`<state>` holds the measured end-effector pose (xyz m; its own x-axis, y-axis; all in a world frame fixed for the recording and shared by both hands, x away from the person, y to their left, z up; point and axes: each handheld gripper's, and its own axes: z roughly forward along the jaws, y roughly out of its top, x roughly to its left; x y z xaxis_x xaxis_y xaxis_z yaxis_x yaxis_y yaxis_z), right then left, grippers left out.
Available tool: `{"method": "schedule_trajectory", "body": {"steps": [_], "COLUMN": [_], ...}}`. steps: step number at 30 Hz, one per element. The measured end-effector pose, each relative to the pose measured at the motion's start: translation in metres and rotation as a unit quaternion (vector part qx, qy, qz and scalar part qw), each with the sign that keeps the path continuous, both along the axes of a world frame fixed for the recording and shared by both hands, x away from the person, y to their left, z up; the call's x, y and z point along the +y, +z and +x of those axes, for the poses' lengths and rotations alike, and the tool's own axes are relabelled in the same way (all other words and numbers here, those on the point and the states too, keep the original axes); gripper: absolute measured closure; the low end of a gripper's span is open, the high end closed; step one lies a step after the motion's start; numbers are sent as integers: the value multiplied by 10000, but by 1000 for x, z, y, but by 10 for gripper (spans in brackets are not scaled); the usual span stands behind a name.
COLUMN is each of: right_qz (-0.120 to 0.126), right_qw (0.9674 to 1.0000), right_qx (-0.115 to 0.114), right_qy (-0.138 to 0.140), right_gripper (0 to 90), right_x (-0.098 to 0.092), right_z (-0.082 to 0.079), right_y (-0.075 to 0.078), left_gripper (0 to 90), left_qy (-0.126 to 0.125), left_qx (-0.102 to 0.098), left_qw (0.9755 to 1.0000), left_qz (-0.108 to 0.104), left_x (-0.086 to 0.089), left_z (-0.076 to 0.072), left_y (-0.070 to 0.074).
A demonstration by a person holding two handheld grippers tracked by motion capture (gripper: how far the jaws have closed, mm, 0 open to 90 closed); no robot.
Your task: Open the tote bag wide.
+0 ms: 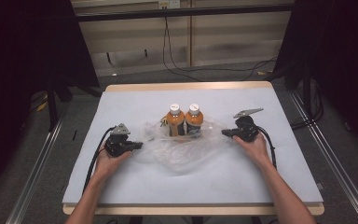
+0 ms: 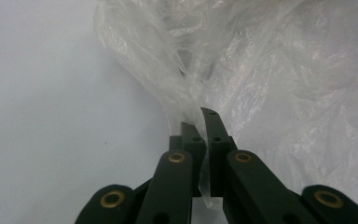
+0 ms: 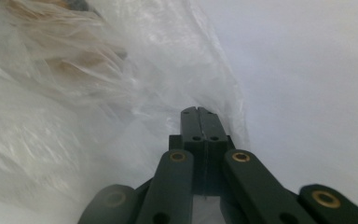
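Both grippers lie low on the table (image 1: 121,186): left gripper (image 1: 139,145) and right gripper (image 1: 224,133) pinch opposite edges of the plastic bag (image 1: 182,151) around two bottles (image 1: 184,120) mid-table, with bare tabletop all round. Left gripper view: jaws clamp bunched film (image 2: 186,100). Right gripper view: jaws closed on film (image 3: 233,116).

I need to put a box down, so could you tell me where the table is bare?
The table is bare along its far edge behind the two bottles, and along the near edge below the plastic bag. The middle is crowded: bag, bottles, a claw at either side.
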<state>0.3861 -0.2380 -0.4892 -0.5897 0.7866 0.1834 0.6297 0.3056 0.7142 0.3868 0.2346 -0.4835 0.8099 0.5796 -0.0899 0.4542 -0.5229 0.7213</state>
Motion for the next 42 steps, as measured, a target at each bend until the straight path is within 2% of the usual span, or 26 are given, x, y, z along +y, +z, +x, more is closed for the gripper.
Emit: {"method": "schedule_trajectory", "body": {"steps": [3, 6, 8, 9, 11, 13, 14, 15, 17, 21, 22, 23, 25, 27, 28, 31, 32, 34, 36, 37, 38, 39, 41, 42], "right_qz": [12, -20, -2, 116, 318, 539, 613, 663, 690, 842, 871, 965, 1041, 1171, 1187, 1334, 1378, 1314, 1256, 1224, 1173, 1224, 1306, 1218], "right_qw": [9999, 9999, 9999, 9998, 9994, 9983, 9976, 9972, 9964, 9940, 9932, 9919, 9899, 9870, 9859, 9811, 9795, 9783, 9800, 9820, 9841, 9849, 9856, 9878], "right_qx": [3, -6, -25, -40, -99, -226, -317, -350, -484, -658, -722, -768, -887, -996, -1065, -1175, -1186, -1211, -1179, -1143, -1132, -1076, -963, -895], "right_qy": [-112, -153, -158, -123, -69, 9, 36, 38, 110, 237, 277, 316, 378, 460, 510, 762, 866, 1052, 999, 879, 712, 588, 481, 367], "right_gripper": [900, 900, 900, 900, 900, 891, 801, 760, 725, 621, 602, 602, 597, 609, 628, 765, 822, 892, 900, 900, 900, 900, 900, 900], "right_x": [-10, -11, -10, -11, -11, -9, -7, -6, -3, 1, 1, 2, 4, 8, 11, 24, 28, 42, 51, 53, 53, 52, 52, 54], "right_z": [-3, -4, -5, -5, -6, -8, -10, -11, -15, -25, -27, -29, -32, -34, -34, -36, -36, -37, -33, -28, -22, -15, -4, 2], "right_y": [0, 0, 1, 0, 2, 9, 13, 19, 28, 44, 48, 54, 64, 75, 80, 94, 97, 101, 99, 97, 94, 90, 83, 78], "left_gripper": [900, 900, 900, 900, 900, 881, 813, 766, 763, 639, 616, 605, 588, 589, 600, 709, 744, 807, 842, 848, 847, 848, 848, 861], "left_qy": [147, 100, 88, 128, 146, 195, 273, 263, 289, 425, 492, 528, 587, 588, 455, 131, -27, -186, -246, -245, -266, -258, -116, -153], "left_qx": [24, 79, 129, 110, 60, -36, -75, -94, -148, -357, -457, -494, -649, -788, -797, -864, -844, -829, -776, -745, -653, -495, -354, -251], "left_qw": [9999, 9999, 9986, 9982, 9951, 9939, 9932, 9924, 9911, 9896, 9880, 9866, 9819, 9809, 9804, 9814, 9825, 9829, 9839, 9852, 9862, 9884, 9919, 9926], "left_qz": [-25, -109, -495, -577, -974, -1081, -1128, -1197, -1288, -1325, -1389, -1464, -1681, -1676, -1744, -1710, -1657, -1637, -1594, -1525, -1498, -1414, -1215, -1179], "left_x": [8, 9, 11, 12, 17, 19, 21, 24, 28, 40, 45, 47, 51, 48, 44, 24, 11, -9, -29, -38, -46, -53, -64, -68], "left_z": [1, -1, -1, -1, -2, -5, -6, -7, -10, -19, -21, -22, -24, -26, -25, -25, -23, -18, -9, -3, 4, 11, 22, 27], "left_y": [0, 0, 3, 6, 12, 18, 21, 24, 30, 44, 49, 53, 63, 73, 77, 86, 88, 88, 86, 83, 80, 75, 63, 58]}}
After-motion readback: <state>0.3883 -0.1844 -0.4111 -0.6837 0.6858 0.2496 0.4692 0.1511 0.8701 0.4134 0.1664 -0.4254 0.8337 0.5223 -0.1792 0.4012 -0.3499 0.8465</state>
